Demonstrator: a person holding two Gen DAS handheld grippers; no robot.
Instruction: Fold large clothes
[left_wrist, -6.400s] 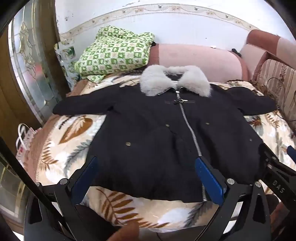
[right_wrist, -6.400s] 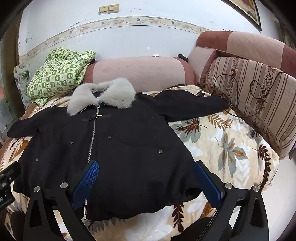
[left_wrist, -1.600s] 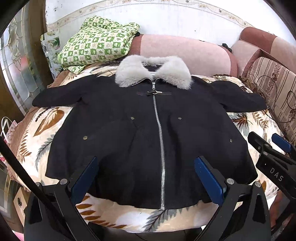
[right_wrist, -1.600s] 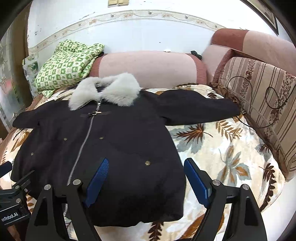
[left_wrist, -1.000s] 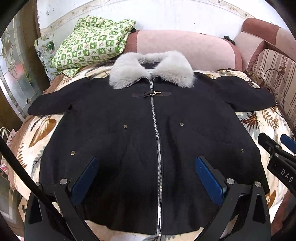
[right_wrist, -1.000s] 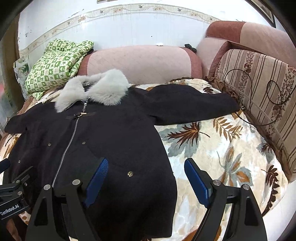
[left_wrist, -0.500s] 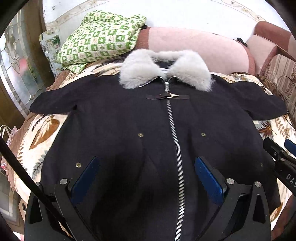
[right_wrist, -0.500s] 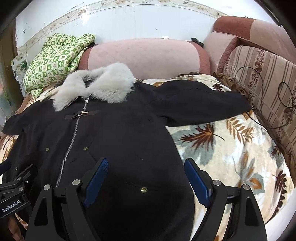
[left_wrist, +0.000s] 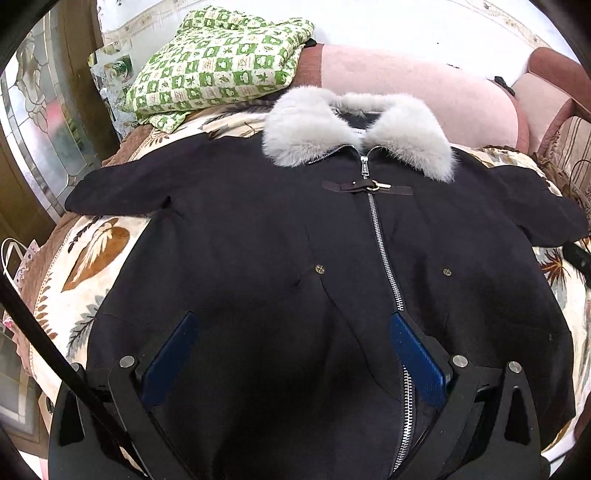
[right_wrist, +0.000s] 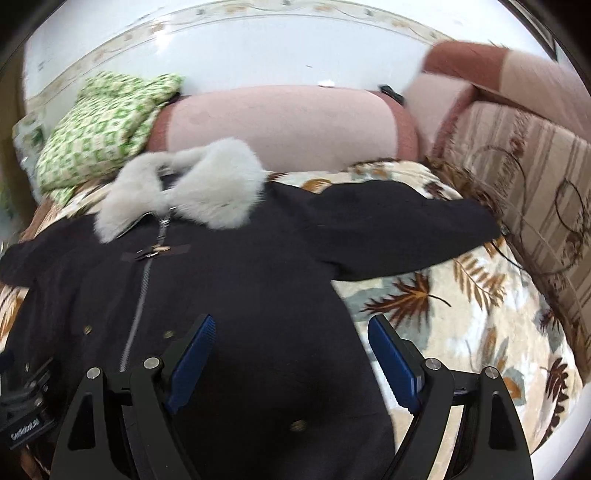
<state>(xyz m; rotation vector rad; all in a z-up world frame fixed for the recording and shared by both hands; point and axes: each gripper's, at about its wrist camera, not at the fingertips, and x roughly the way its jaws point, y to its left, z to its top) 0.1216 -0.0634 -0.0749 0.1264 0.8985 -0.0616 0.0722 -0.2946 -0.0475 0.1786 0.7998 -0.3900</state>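
Black coat (left_wrist: 258, 240) flat on leaf-print blanket (right_wrist: 461, 314), left claw (left_wrist: 291, 347) and right claw (right_wrist: 291, 347) both spread apart above it.

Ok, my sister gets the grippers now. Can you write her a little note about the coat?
Left gripper: open, holding nothing, over the coat's lower front.
Right gripper: open, holding nothing, over the coat's right side.
Black coat: flat on the leaf blanket, zipped, fur collar at the far end, both sleeves spread out.
Done: coat laid out.
Left: every fold. Probably begin with a sleeve.
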